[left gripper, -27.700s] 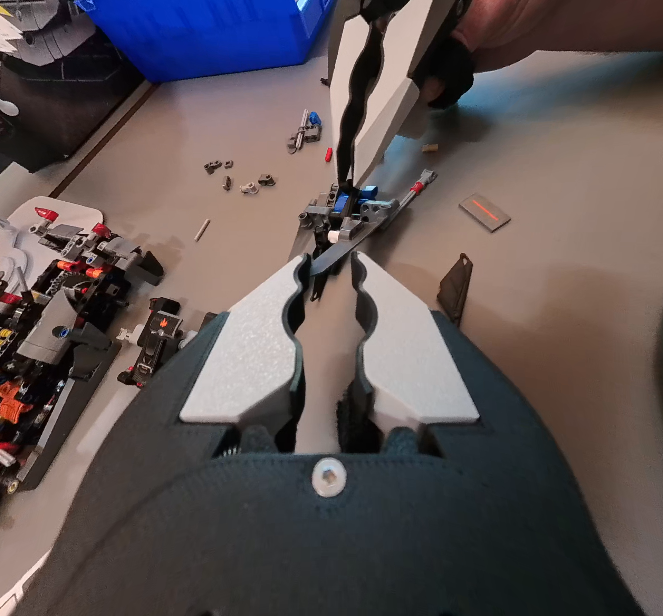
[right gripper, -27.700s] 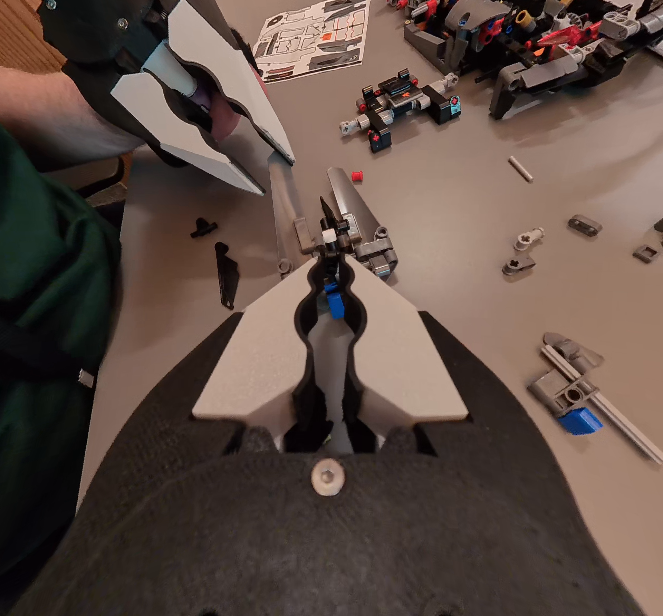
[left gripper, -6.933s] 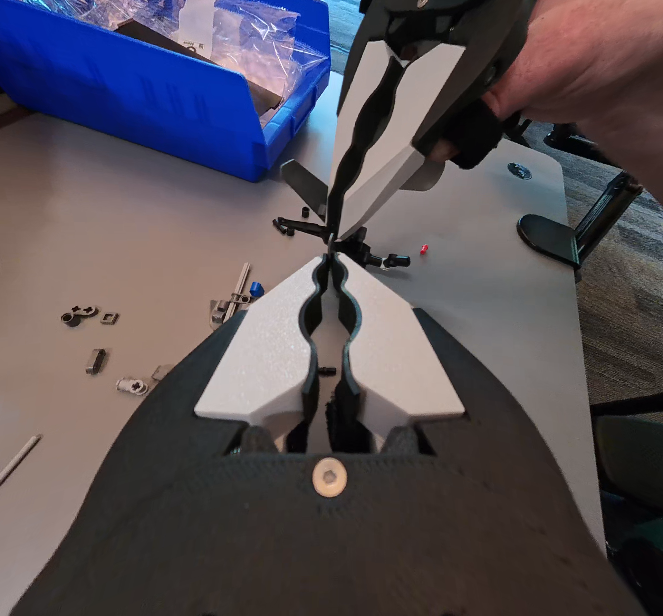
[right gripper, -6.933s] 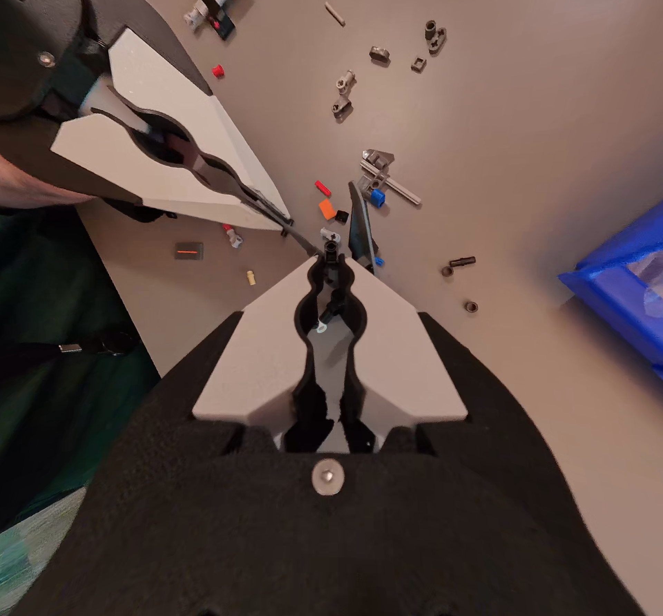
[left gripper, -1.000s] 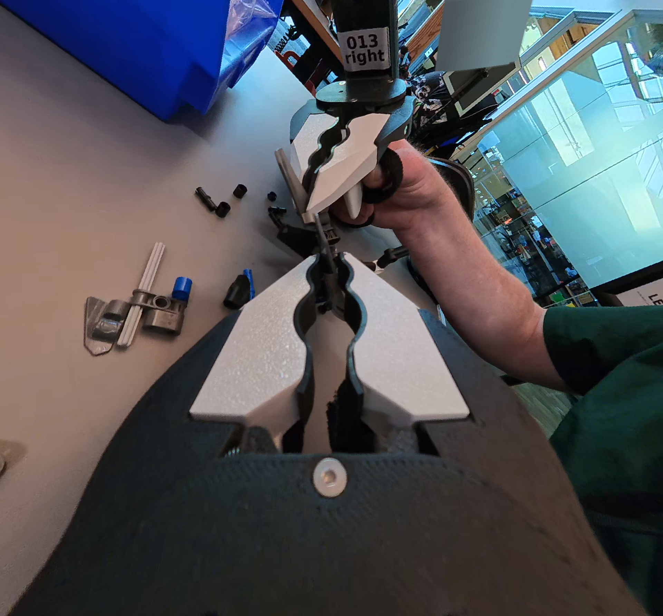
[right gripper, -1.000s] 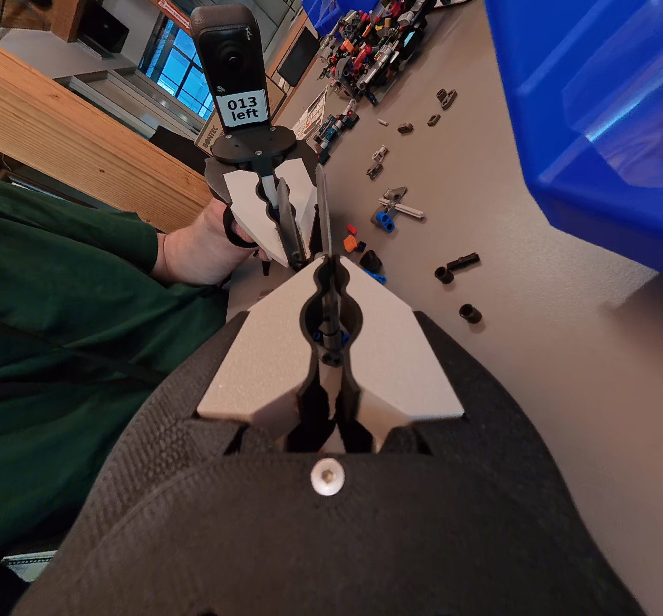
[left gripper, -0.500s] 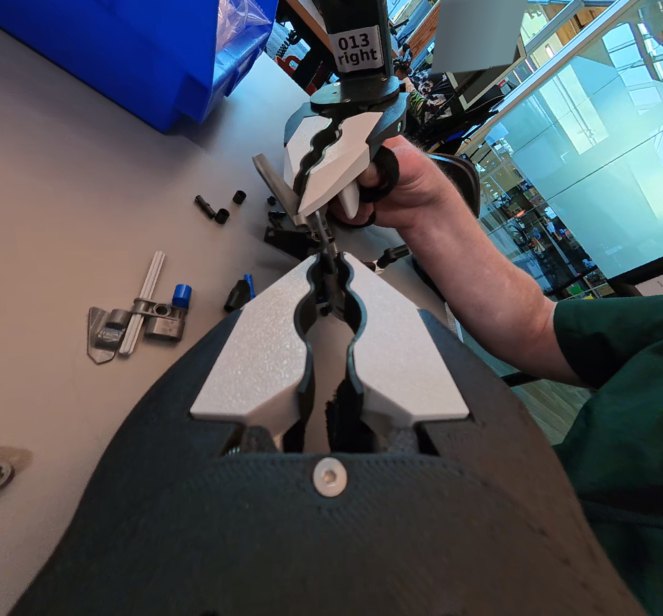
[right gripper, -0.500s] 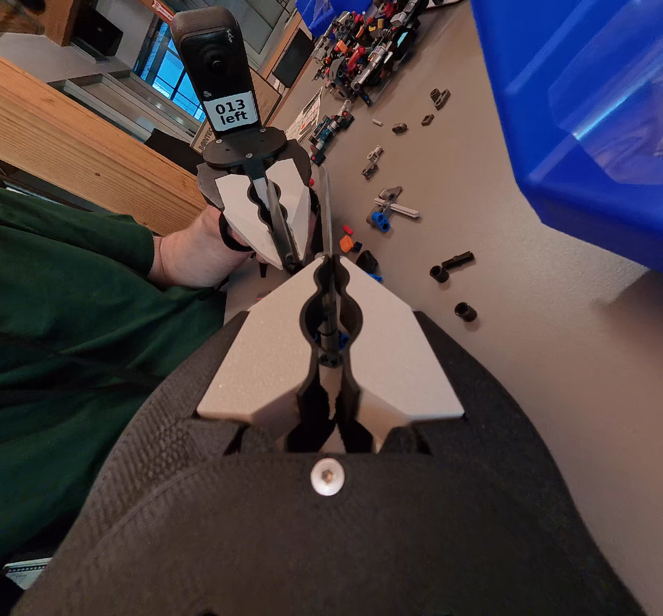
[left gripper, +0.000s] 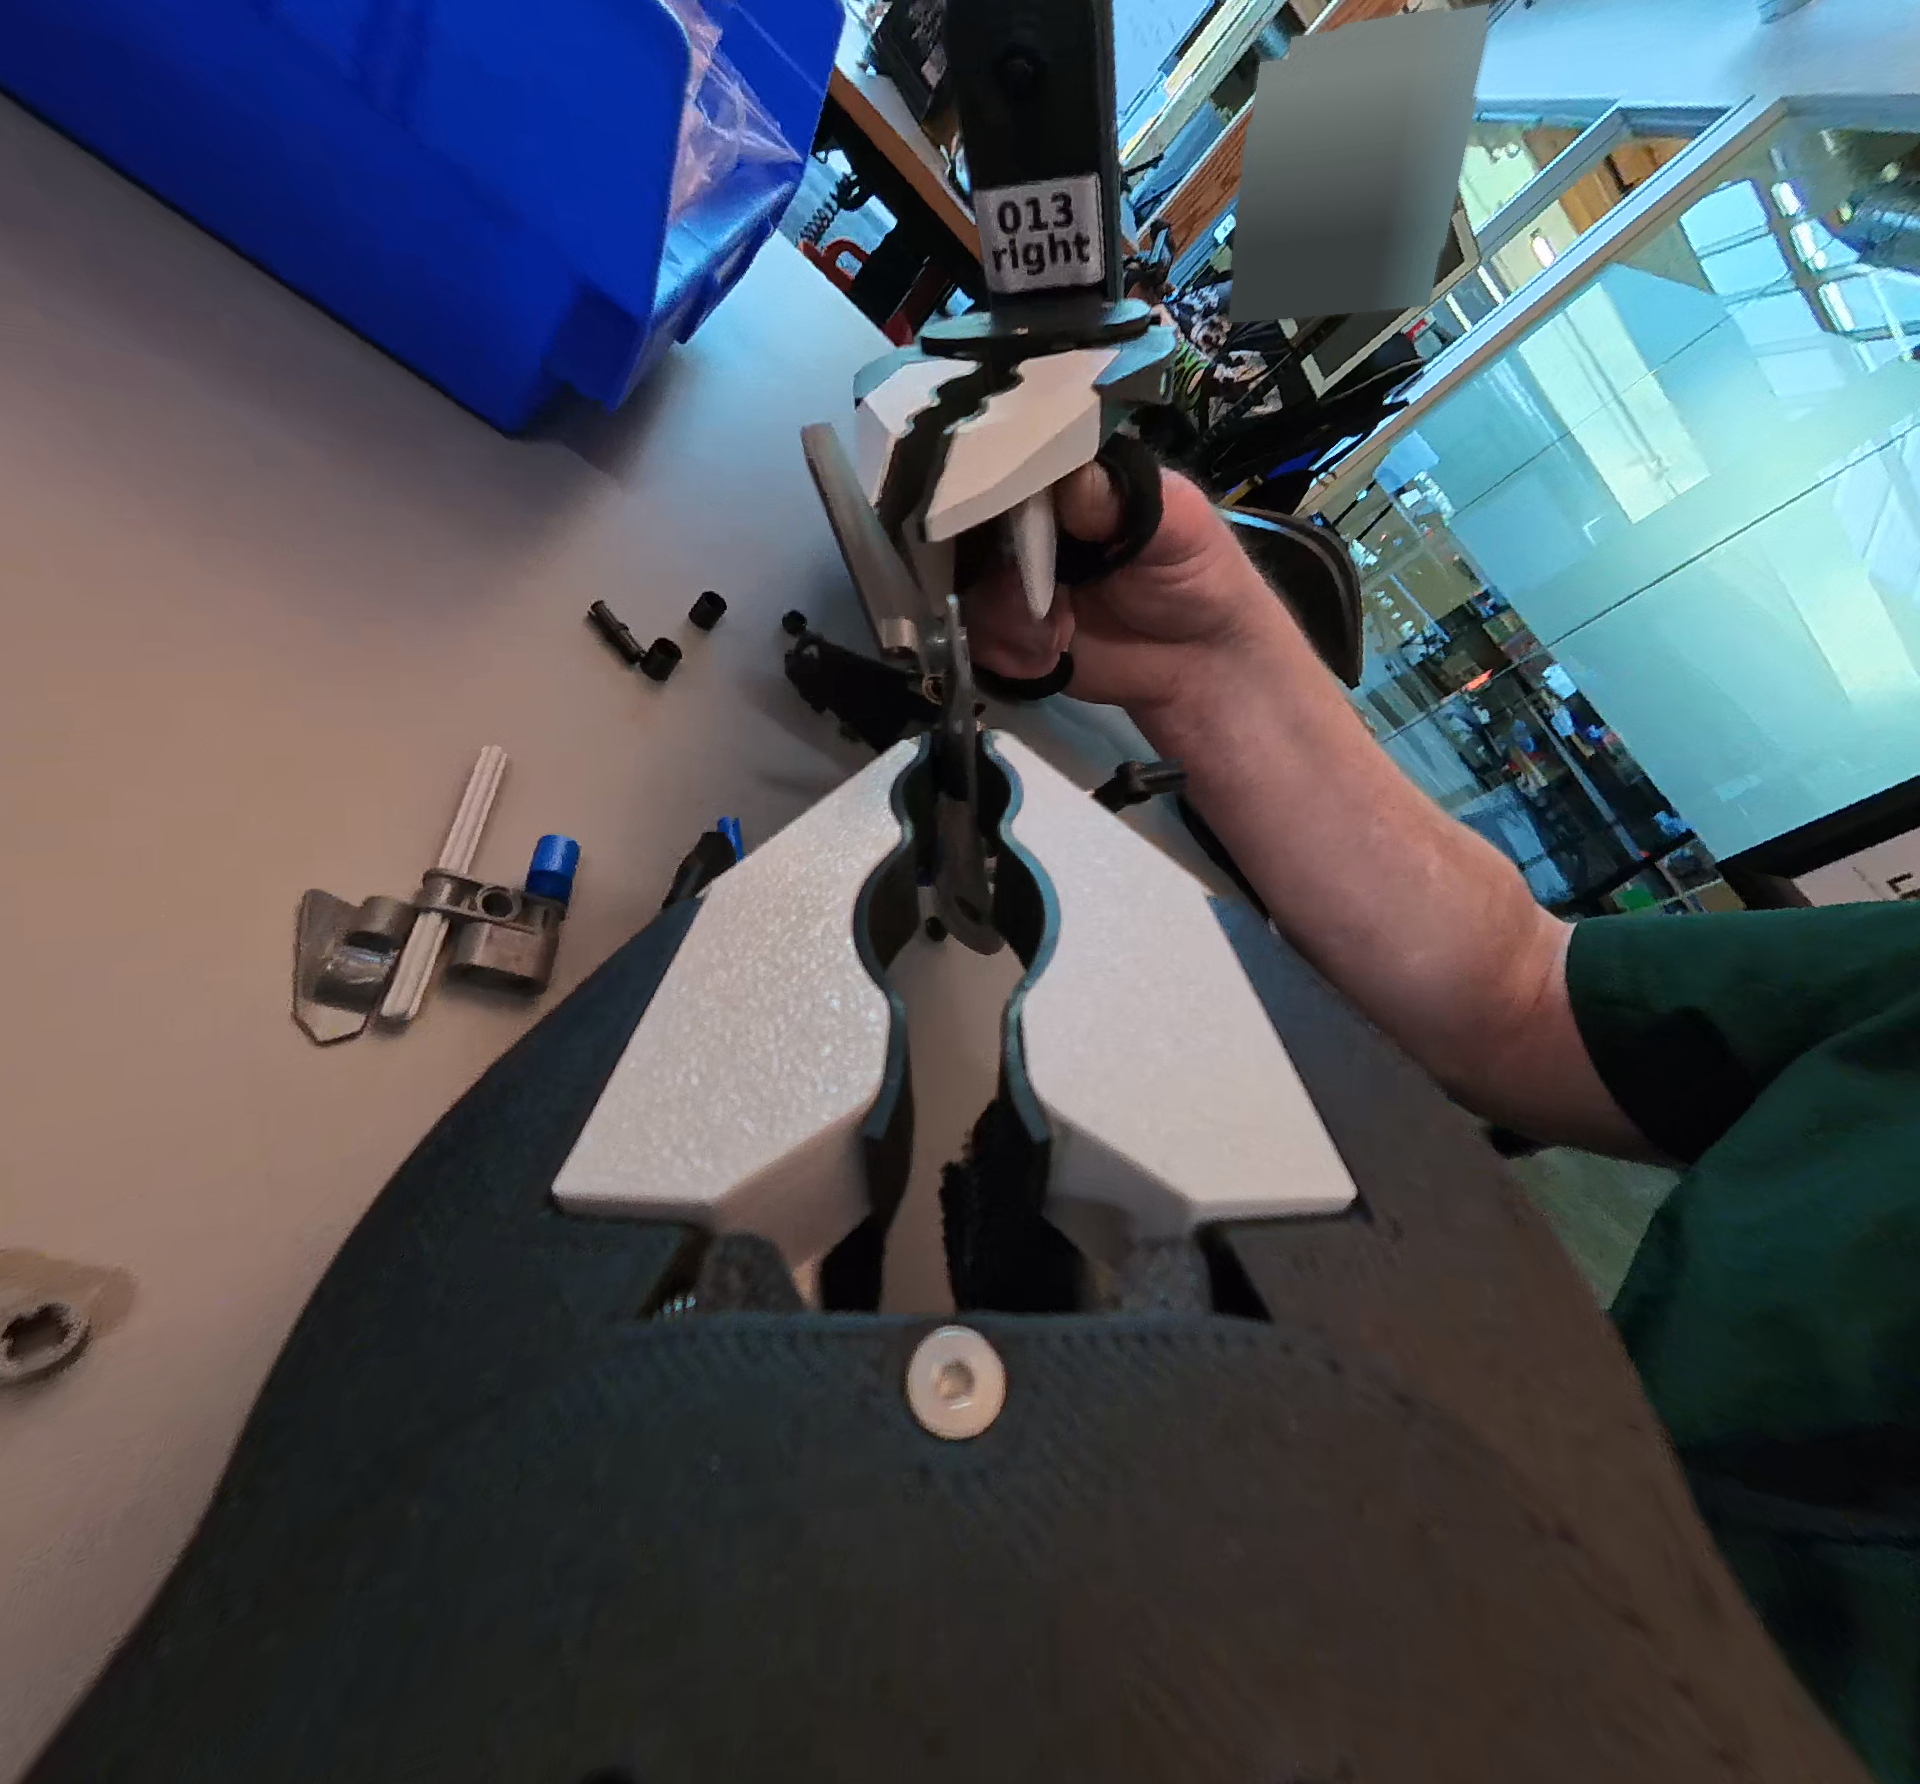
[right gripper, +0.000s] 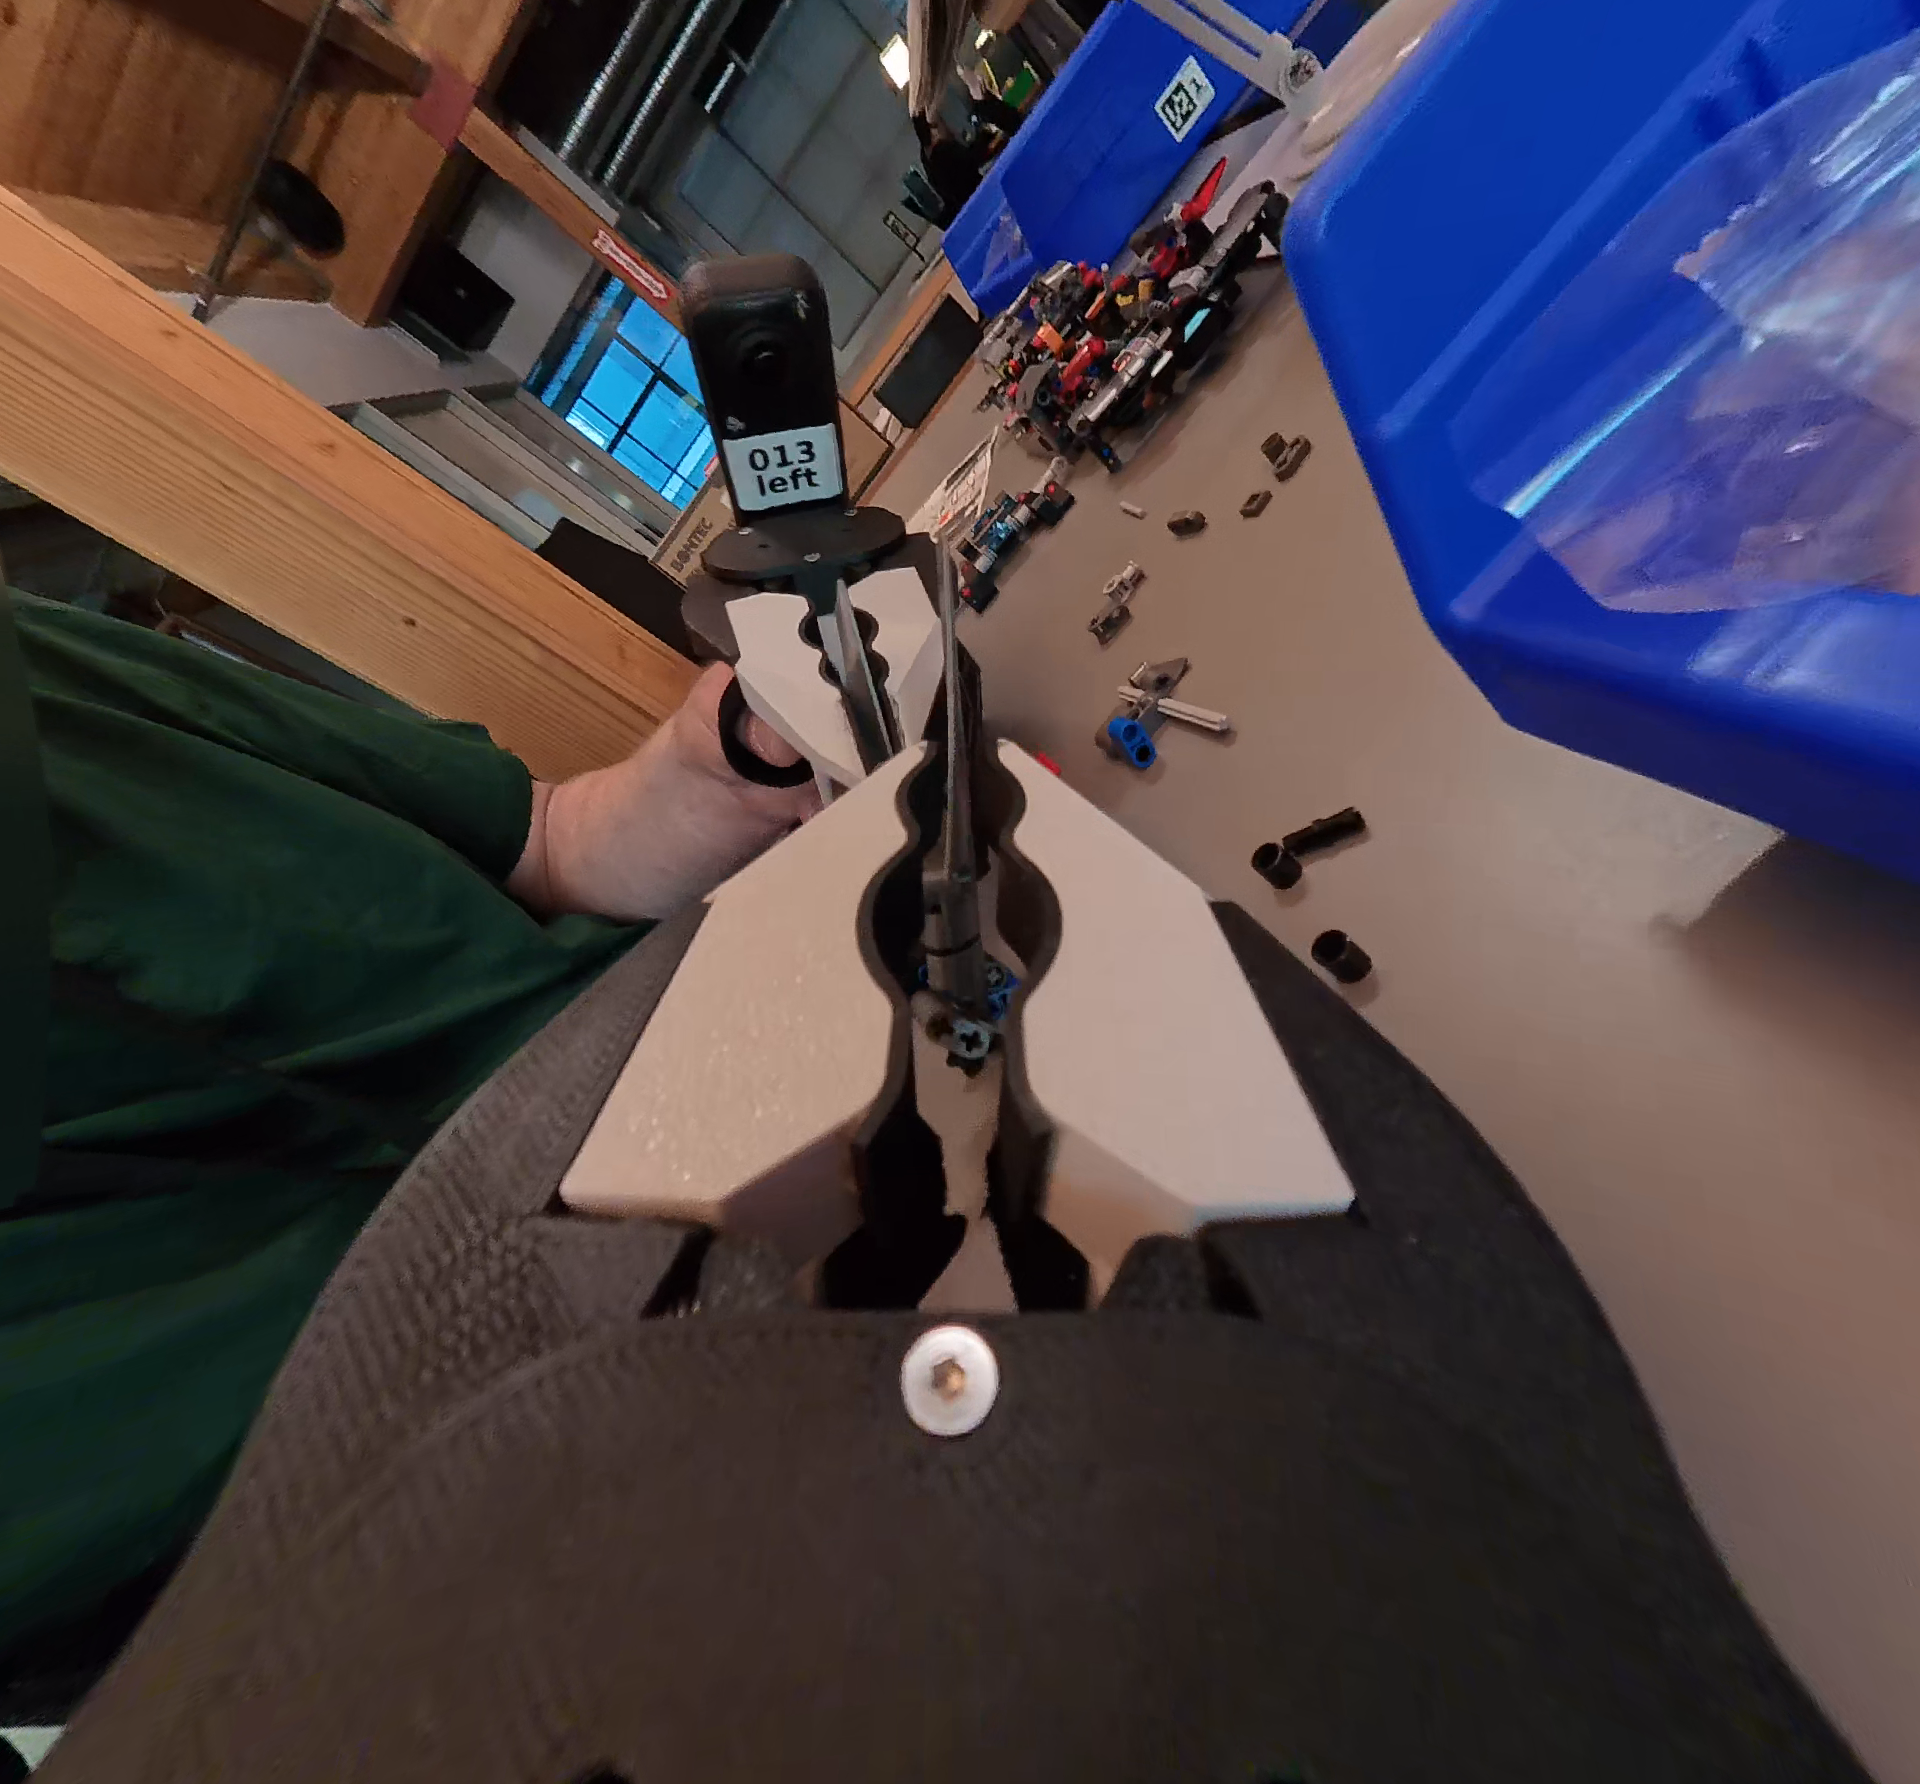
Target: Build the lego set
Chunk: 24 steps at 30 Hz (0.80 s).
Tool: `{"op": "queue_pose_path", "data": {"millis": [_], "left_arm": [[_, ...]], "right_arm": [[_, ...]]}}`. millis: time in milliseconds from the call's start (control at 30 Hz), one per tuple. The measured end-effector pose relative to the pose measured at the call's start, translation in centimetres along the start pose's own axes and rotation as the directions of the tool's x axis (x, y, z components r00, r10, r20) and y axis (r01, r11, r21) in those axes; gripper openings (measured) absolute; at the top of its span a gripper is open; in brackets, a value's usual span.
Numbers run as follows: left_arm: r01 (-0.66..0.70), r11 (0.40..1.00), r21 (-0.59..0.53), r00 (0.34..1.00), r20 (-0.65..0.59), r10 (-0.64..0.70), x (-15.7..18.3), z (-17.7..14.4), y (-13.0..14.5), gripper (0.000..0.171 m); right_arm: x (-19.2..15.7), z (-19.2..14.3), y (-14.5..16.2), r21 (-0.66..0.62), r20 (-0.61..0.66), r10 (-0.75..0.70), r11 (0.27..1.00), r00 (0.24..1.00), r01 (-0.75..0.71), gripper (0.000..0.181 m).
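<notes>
- While both claws meet in the air above the table (left gripper: 239,591), each one pinches an end of the same small lego piece (left gripper: 951,695).
- The left claw (left gripper: 951,763) is squeezed narrow on a thin grey part that sticks out toward the other claw.
- The right claw (right gripper: 951,768) is squeezed narrow too, on a long flat grey blade (right gripper: 948,654) with a blue bit and a pin behind it.
- A moment ago the right claw leaned over more; now it stands straighter and has pulled back a little, so the piece looks stretched out between them.
- This likely means the two parts are being lined up or pushed together, and the join is not done yet.
- Loose bits lie on the table below: black pins (left gripper: 644,638), a grey part with a white rod (left gripper: 447,903), and the big half-built model (right gripper: 1112,363) far off past the blue bin (right gripper: 1600,384).
</notes>
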<state>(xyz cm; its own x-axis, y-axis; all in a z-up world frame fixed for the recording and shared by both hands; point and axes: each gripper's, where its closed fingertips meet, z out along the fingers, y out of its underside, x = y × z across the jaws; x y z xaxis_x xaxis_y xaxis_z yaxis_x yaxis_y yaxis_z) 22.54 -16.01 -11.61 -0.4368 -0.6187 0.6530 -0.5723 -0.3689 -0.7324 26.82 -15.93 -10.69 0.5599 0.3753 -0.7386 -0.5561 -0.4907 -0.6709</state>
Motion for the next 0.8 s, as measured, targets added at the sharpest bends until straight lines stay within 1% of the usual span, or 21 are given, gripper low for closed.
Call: {"op": "queue_pose_path", "data": {"millis": [167, 300, 467, 600, 800], "left_arm": [[0.057, 0.997, 0.058, 0.998, -0.024, -0.056, -0.2, -0.8, -0.9, 0.004], [0.069, 0.995, 0.075, 0.997, -0.032, -0.067, -0.2, -0.9, -1.3, 0.005], [0.072, 0.995, 0.071, 0.996, -0.048, -0.068, 0.1, -0.6, -1.3, 0.004], [0.070, 0.995, 0.069, 0.996, -0.057, -0.066, 0.3, -0.4, -1.3, 0.004], [0.064, 0.995, 0.074, 0.997, -0.056, -0.060, 0.4, -0.3, -1.5, 0.003]], "right_arm": [[-0.4, 0.1, 0.2, -0.009, 0.013, -0.026, 1.000, 1.000, 0.026, 0.010], [-0.9, 0.4, 0.5, -0.028, 0.035, -0.043, 0.999, 0.998, 0.044, 0.019], [-1.0, 0.7, 0.9, -0.050, 0.040, -0.051, 0.997, 0.998, 0.053, 0.015], [-1.1, 0.8, 1.0, -0.056, 0.045, -0.056, 0.997, 0.997, 0.058, 0.003], [-1.2, 0.6, 0.9, -0.053, 0.049, -0.060, 0.997, 0.997, 0.063, 0.003]]}}
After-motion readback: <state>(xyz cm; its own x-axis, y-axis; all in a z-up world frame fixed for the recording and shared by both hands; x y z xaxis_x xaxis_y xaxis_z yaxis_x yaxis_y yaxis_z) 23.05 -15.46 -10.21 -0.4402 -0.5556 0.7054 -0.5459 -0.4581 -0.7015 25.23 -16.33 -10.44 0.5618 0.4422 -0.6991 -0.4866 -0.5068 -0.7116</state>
